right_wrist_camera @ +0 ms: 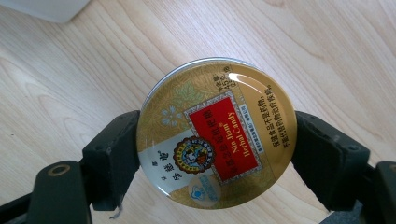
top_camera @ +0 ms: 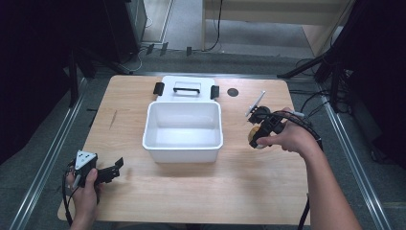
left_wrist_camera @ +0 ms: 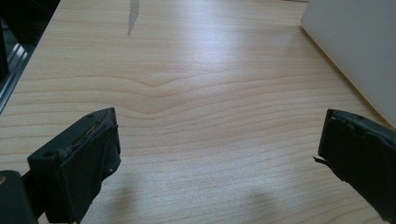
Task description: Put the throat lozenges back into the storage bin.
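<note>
One round gold candy tin [right_wrist_camera: 217, 135], red-labelled, seemingly metal.

Candy tin [right_wrist_camera: 217, 135]: metal, glossy printed gold lid with a bright sheen. Table [top_camera: 201, 191]: pale wood, smooth, visible grain, soft satin shine. Storage box [top_camera: 183, 146]: white plastic, smooth, semi-matt. Right gripper [right_wrist_camera: 217, 154]: black matt plastic, with worn, dull padding on its jaws.
</note>
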Available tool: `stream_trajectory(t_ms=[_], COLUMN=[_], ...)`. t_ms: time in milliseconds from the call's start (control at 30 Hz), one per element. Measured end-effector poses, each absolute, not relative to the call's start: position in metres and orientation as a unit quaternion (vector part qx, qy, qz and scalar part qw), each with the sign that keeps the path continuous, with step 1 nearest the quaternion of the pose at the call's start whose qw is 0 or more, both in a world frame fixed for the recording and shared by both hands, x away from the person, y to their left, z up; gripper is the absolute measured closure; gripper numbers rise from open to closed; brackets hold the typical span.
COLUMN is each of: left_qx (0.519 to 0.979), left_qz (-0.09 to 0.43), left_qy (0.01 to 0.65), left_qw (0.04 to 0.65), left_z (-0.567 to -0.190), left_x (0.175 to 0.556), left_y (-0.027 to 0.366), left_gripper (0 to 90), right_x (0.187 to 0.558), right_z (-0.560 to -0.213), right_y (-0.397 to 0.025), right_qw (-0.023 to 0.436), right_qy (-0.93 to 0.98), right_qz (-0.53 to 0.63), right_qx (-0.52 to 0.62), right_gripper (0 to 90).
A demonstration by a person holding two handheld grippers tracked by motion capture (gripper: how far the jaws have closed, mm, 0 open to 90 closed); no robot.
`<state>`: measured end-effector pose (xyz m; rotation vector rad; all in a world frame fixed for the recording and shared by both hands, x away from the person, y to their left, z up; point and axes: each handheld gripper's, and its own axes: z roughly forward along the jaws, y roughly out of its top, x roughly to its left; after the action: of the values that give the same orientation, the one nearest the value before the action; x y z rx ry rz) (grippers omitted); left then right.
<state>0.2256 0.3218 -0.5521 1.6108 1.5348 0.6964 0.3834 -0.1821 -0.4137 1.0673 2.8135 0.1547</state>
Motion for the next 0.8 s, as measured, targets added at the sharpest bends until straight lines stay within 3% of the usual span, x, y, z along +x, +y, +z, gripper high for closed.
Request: stream_trajectory(t_ms=[800], left_qx=[0.637], left_qz=[0.275], left_qy=[0.602], left_qw=[0.396], left_z=[-0.552], left_x=[0.225], left_y=[0.321], left_gripper=[0.0], right_x=[0.394], right_z=[-0.381], right_y=[-0.155], right_qw=[0.061], right_qy=[0.938], right_qz=[0.063], right_qx=[0.334], right_gripper=[20.7])
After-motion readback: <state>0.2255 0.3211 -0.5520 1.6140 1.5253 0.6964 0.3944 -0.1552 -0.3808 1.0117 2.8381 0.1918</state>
